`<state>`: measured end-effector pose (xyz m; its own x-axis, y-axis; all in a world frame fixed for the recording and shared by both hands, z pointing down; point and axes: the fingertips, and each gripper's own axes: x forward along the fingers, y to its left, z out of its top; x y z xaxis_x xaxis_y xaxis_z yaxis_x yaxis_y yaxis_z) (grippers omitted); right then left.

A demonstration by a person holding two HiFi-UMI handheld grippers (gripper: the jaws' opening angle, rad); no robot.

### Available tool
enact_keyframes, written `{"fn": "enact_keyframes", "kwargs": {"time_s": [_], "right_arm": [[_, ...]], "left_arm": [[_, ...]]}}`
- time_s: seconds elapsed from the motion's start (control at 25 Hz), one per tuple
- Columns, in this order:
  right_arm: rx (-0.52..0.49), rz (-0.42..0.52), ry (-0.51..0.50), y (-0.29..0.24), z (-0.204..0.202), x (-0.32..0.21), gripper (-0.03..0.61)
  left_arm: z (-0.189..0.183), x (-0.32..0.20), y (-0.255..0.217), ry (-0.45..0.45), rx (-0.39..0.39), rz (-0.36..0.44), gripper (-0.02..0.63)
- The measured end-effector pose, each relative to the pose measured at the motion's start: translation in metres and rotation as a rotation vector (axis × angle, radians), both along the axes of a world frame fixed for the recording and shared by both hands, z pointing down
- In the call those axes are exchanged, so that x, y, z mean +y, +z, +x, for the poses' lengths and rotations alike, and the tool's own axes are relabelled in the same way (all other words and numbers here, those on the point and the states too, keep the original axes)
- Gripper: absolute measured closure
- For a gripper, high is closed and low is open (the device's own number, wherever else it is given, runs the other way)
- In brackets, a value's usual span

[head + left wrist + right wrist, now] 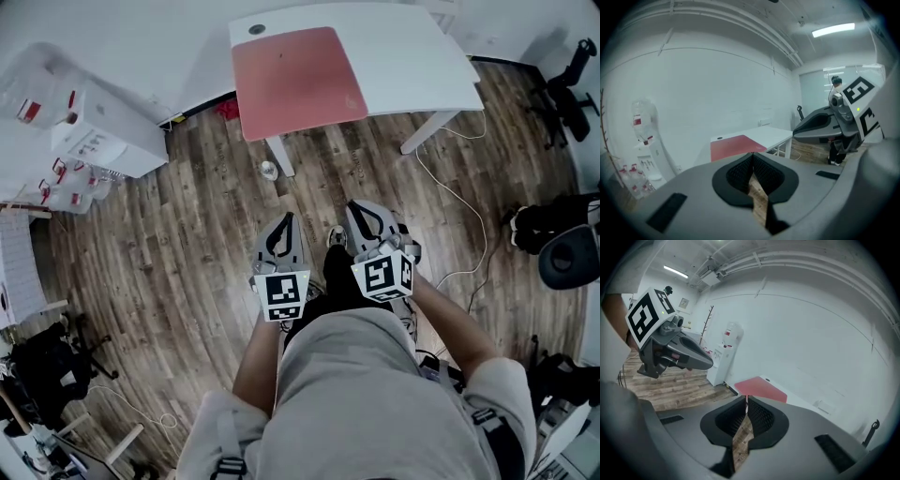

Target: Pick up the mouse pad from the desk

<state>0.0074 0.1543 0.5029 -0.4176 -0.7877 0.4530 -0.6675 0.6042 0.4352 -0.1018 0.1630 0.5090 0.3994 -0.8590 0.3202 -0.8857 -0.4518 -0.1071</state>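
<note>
A red mouse pad [295, 80] lies flat on the left part of a white desk [412, 66] across the room, its front edge hanging at the desk's near edge. It shows small in the left gripper view [736, 144] and the right gripper view [761, 387]. My left gripper [284, 225] and right gripper [358, 214] are held side by side in front of my body, well short of the desk, above the wooden floor. Both are shut with nothing between the jaws. Each gripper appears in the other's view: the right gripper [806, 129], the left gripper [708, 363].
A white water dispenser [108, 131] with bottles stands at the left wall. A cable [464, 211] trails over the floor right of the desk legs. Office chairs [562, 89] stand at the right. A small round object [269, 170] lies on the floor under the desk's front.
</note>
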Motion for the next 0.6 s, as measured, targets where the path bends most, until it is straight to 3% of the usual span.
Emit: {"fn": "enact_keyframes", "kwargs": {"time_s": [0.12, 0.32, 0.52, 0.6], "right_arm": [[0.004, -0.024, -0.005, 0.014, 0.007, -0.033, 0.537], [0.049, -0.056, -0.018, 0.043, 0.029, -0.087, 0.535], [0.139, -0.057, -0.013, 0.080, 0.056, -0.136, 0.534], [0.186, -0.067, -0.022, 0.097, 0.062, -0.151, 0.485]], "left_arm": [[-0.003, -0.029, 0.028, -0.026, -0.089, -0.031, 0.601], [0.001, -0.080, 0.058, -0.040, -0.129, -0.083, 0.601], [0.008, -0.124, 0.098, -0.025, -0.290, -0.114, 0.600], [0.008, -0.139, 0.112, -0.022, -0.363, -0.131, 0.598]]}}
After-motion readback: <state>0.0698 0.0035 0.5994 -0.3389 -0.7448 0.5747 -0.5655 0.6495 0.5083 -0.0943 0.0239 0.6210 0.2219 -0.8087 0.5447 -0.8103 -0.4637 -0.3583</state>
